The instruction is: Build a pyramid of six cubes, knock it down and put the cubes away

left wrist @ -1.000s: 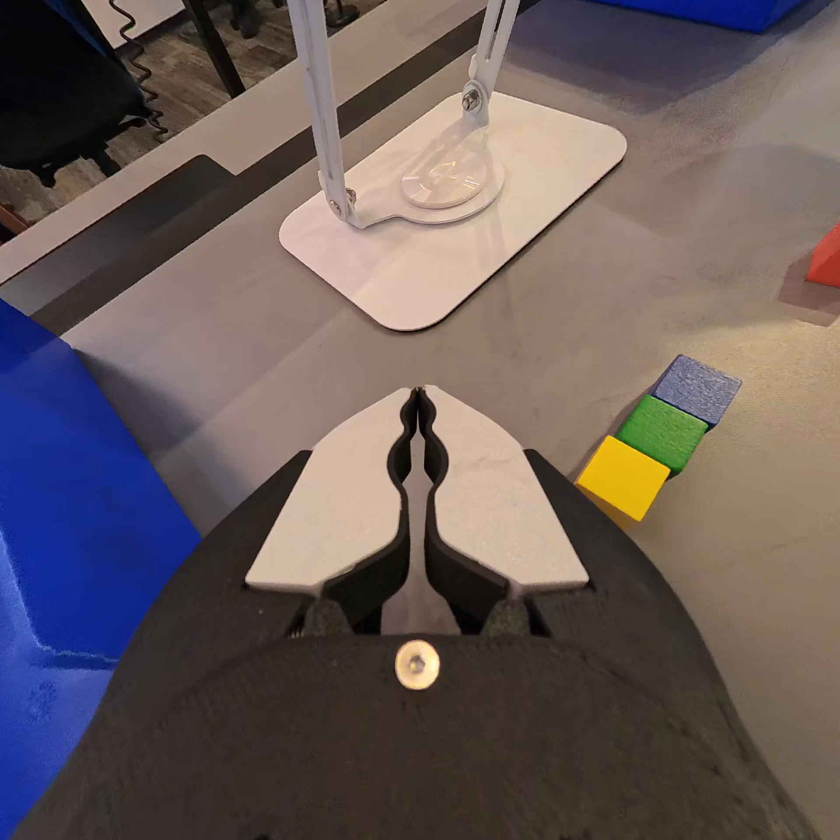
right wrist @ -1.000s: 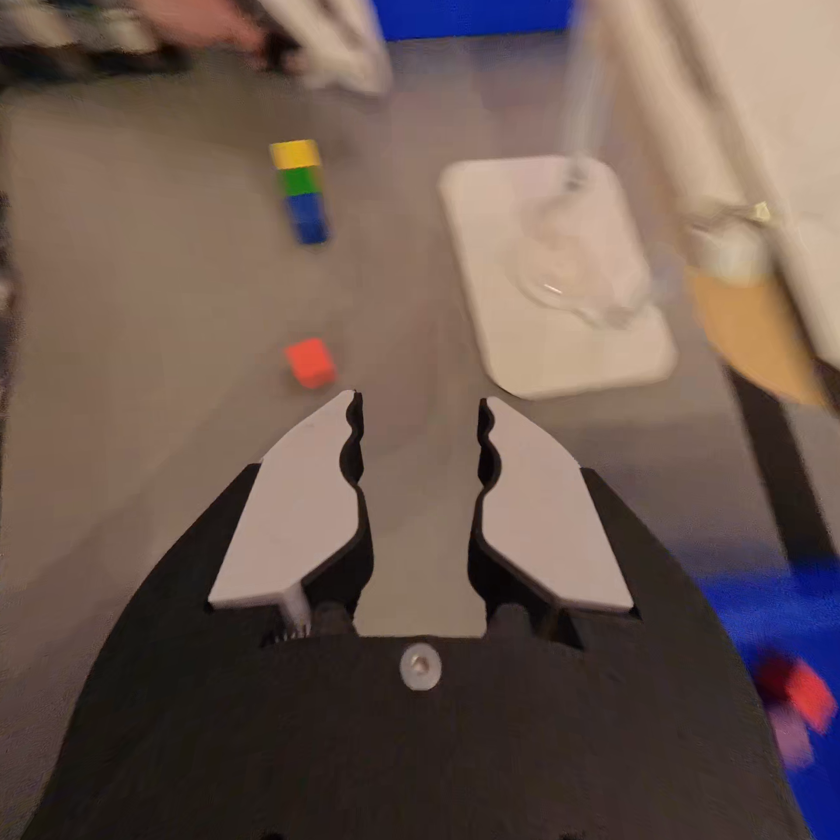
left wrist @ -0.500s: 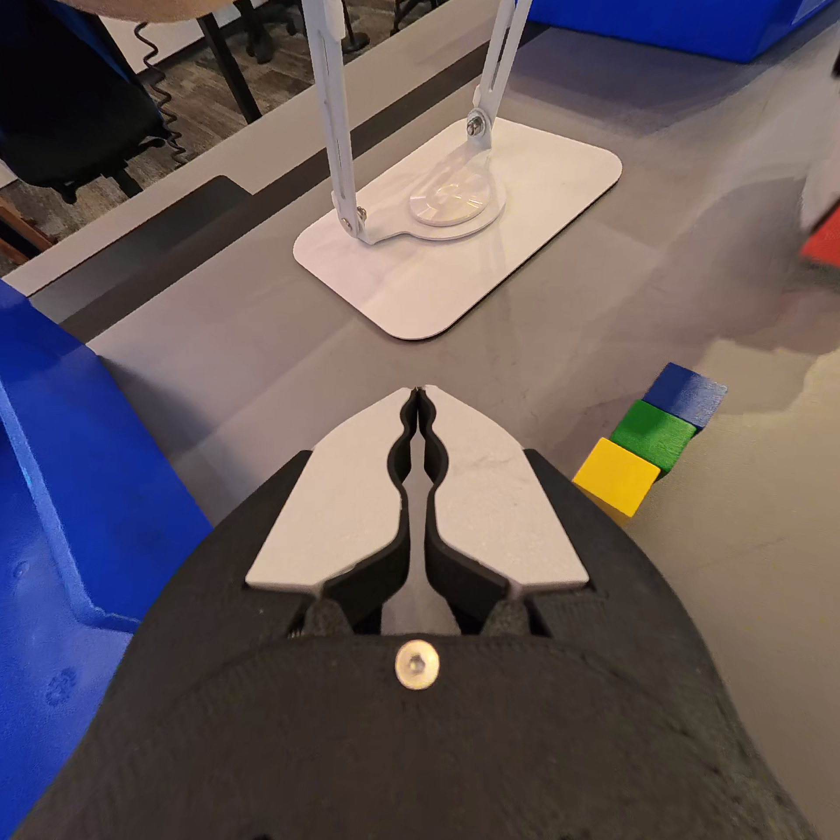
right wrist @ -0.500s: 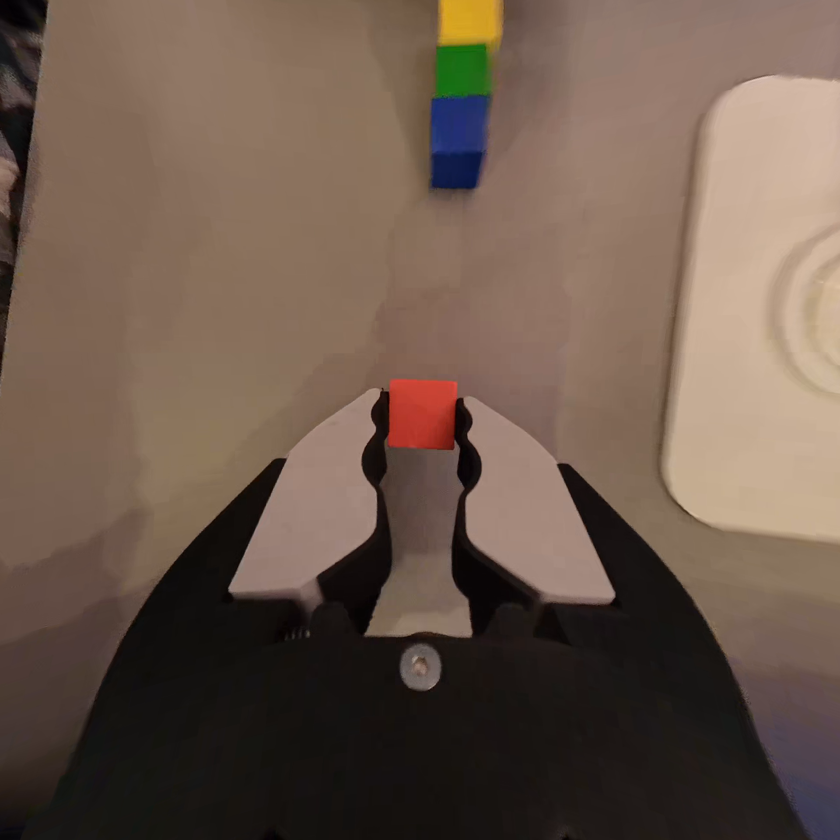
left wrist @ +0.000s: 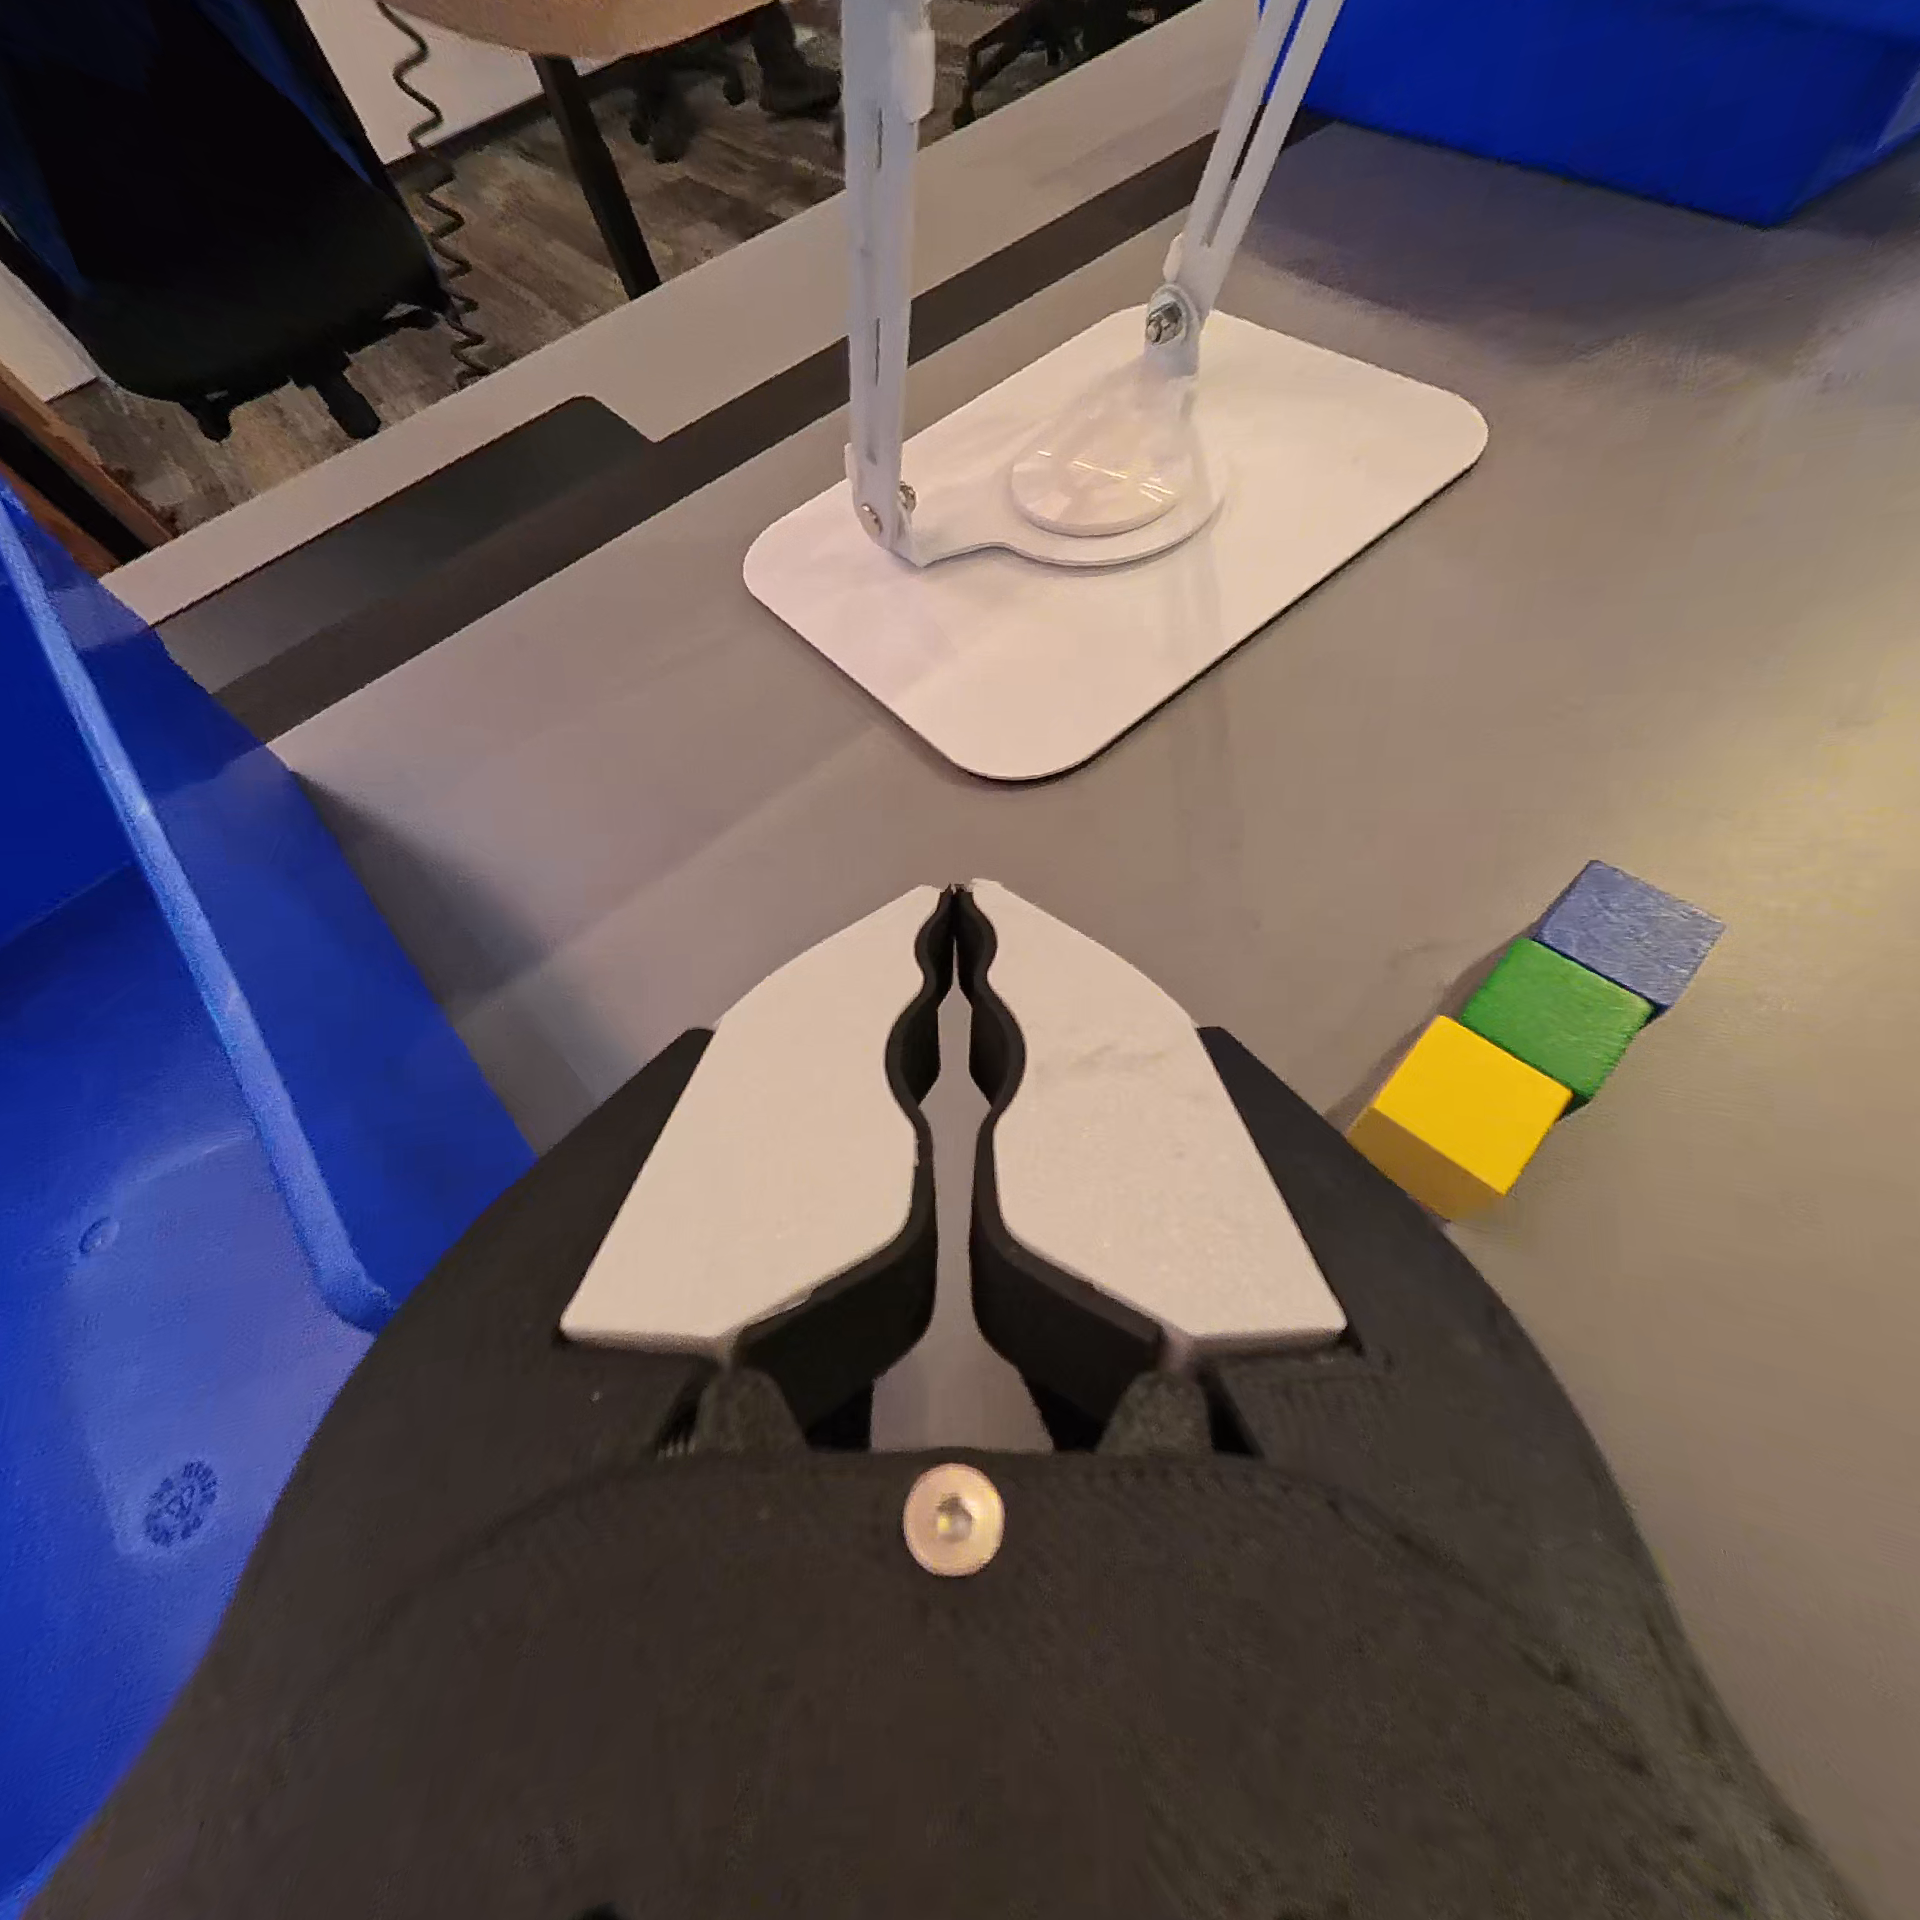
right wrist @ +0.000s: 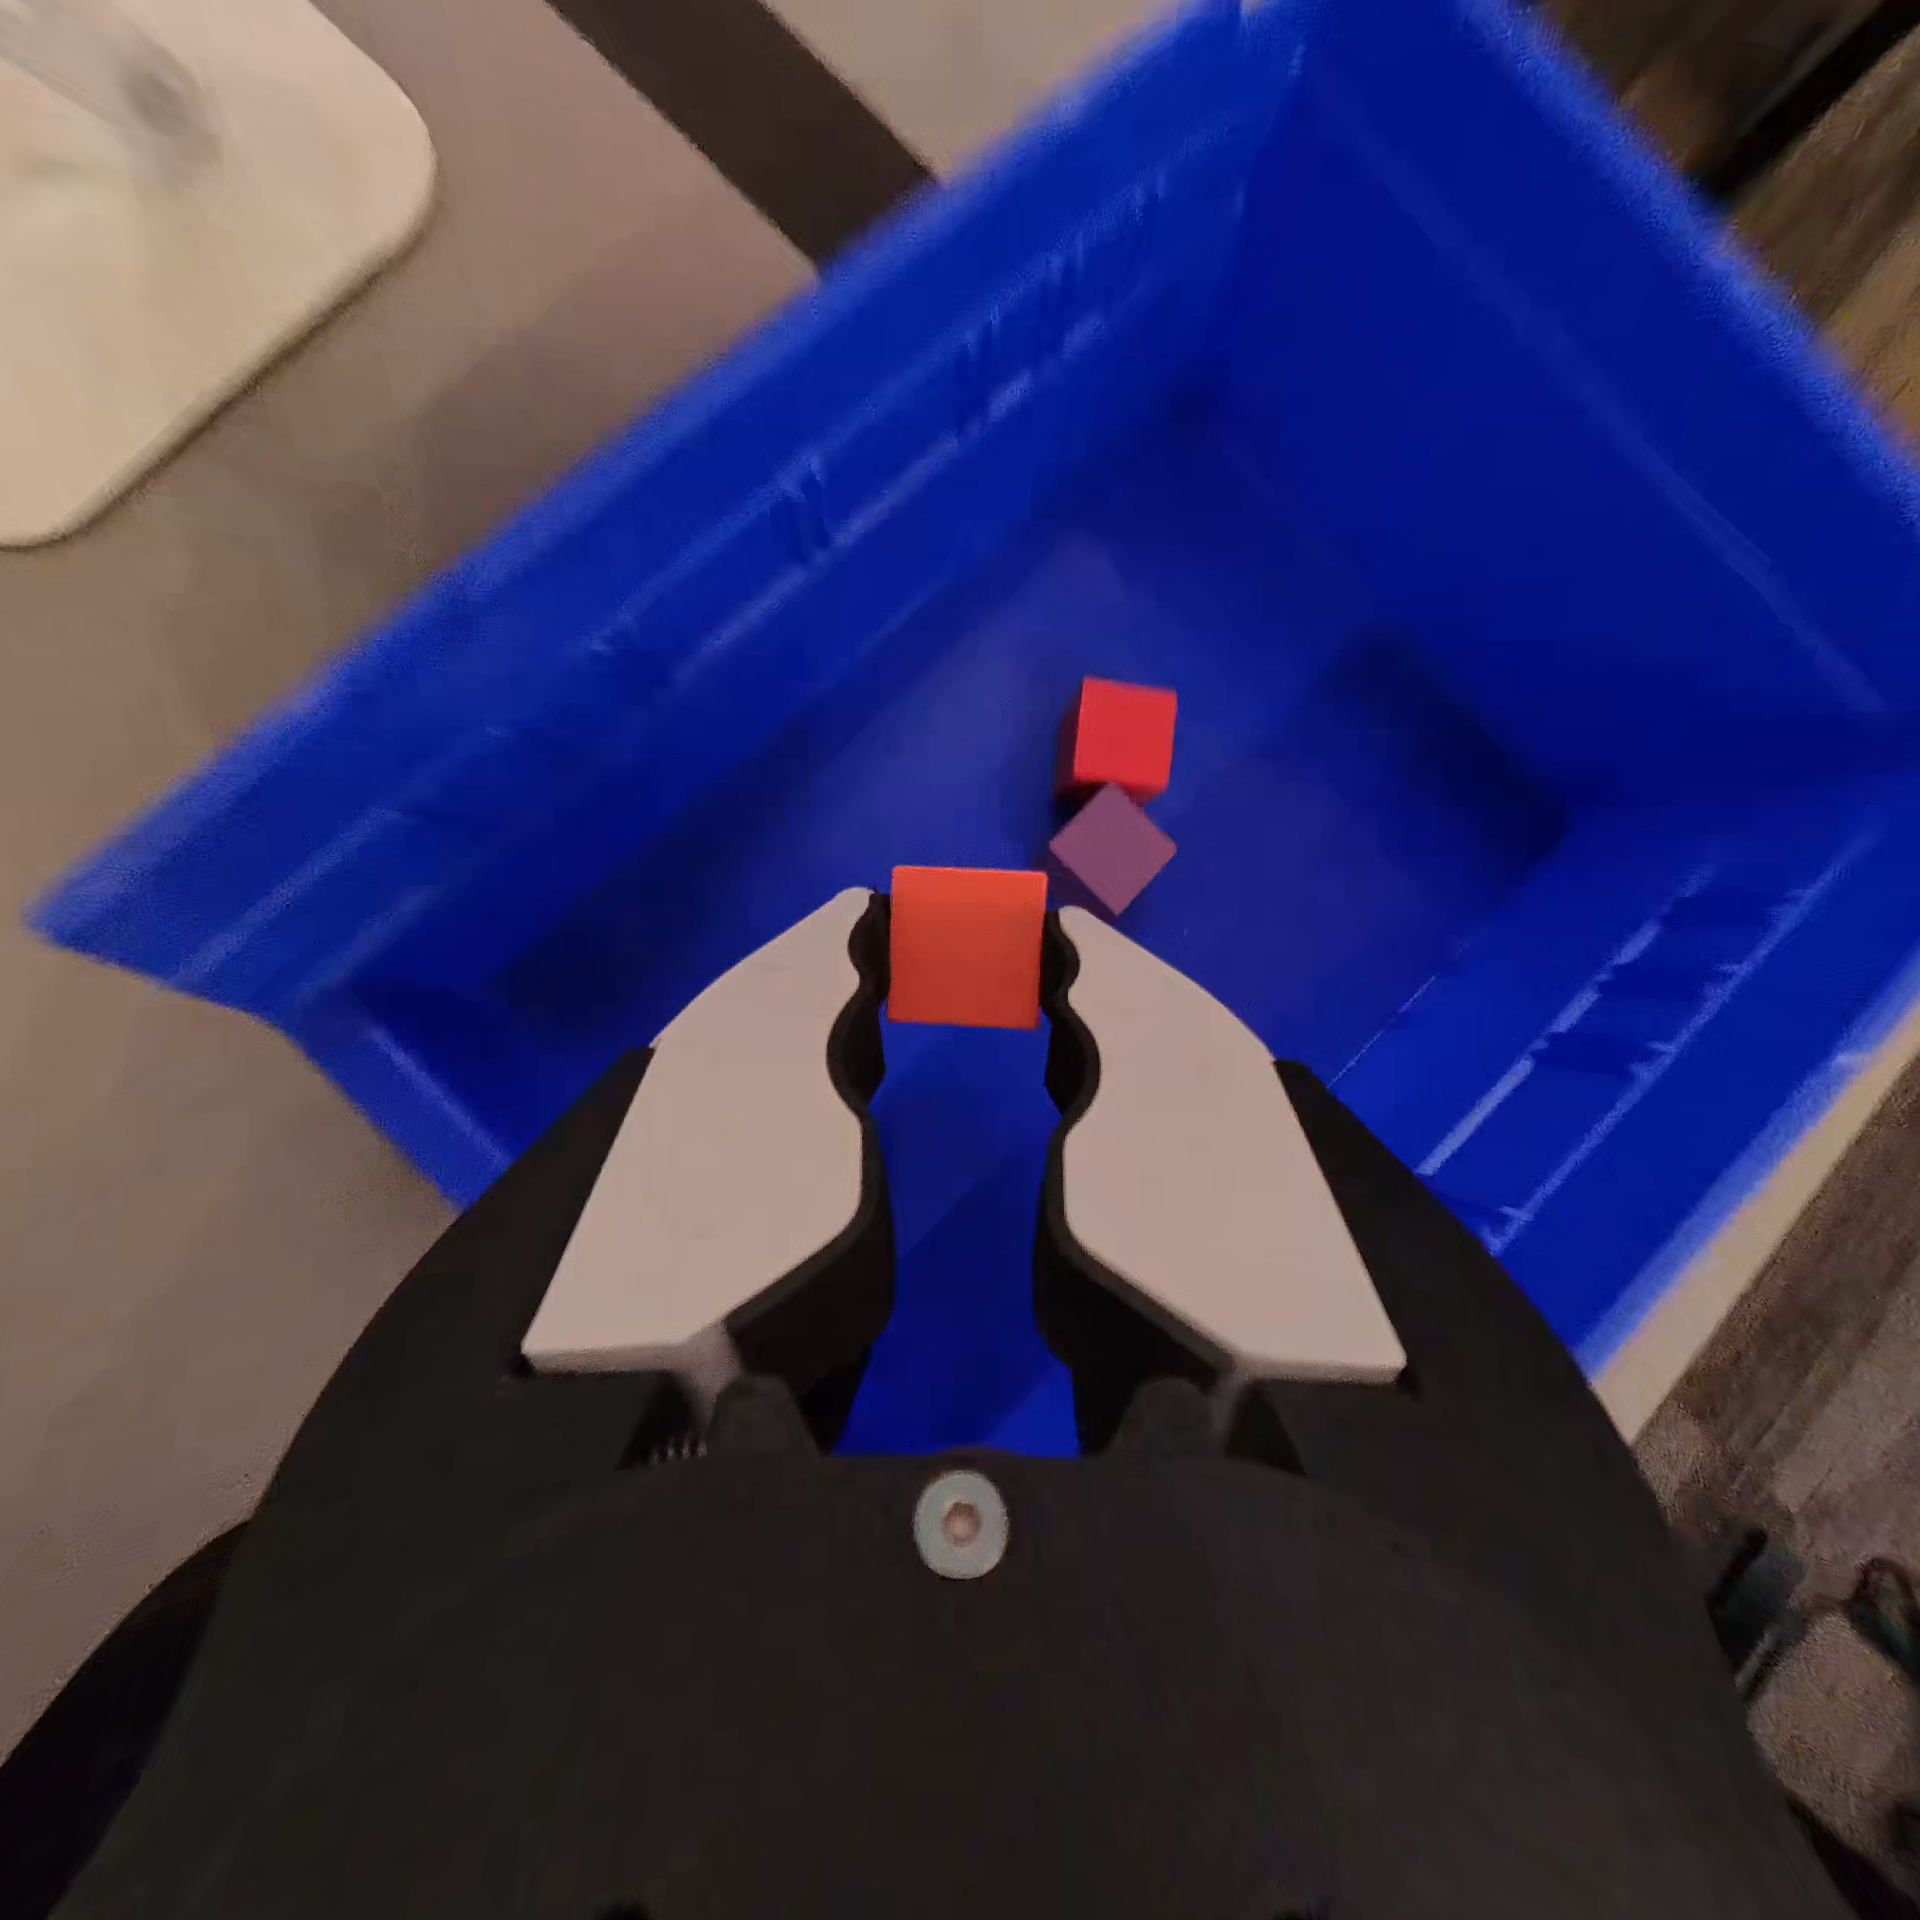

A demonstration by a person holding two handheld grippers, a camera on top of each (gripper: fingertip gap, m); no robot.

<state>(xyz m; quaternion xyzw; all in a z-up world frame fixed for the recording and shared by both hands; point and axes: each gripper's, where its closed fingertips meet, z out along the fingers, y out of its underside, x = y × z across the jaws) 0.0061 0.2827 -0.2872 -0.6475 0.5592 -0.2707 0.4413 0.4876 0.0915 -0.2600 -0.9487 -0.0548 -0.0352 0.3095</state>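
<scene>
My right gripper (right wrist: pixel 966 940) is shut on an orange-red cube (right wrist: pixel 966 948) and holds it over the open blue bin (right wrist: pixel 727 582). A red cube (right wrist: pixel 1124 736) and a purple cube (right wrist: pixel 1110 847) lie on the bin's floor. My left gripper (left wrist: pixel 958 891) is shut and holds nothing, above the grey table (left wrist: pixel 1299 810). To its right, a yellow cube (left wrist: pixel 1460 1114), a green cube (left wrist: pixel 1553 1013) and a blue cube (left wrist: pixel 1626 935) lie in a touching row on the table.
A white lamp base (left wrist: pixel 1091 582) with two white arms stands on the table beyond my left gripper; it also shows in the right wrist view (right wrist: pixel 156 260). A blue bin (left wrist: pixel 156 1091) sits at the left and another (left wrist: pixel 1662 94) at the far right. The table edge runs behind. To reach the white lamp base (left wrist: pixel 1091 582) in a straight line is about 15 cm for my left fingers, about 40 cm for my right.
My right gripper closed on the orange-red cube on the table, lifted it and swung over the blue bin. My left gripper stayed shut and drifted slightly toward the left bin.
</scene>
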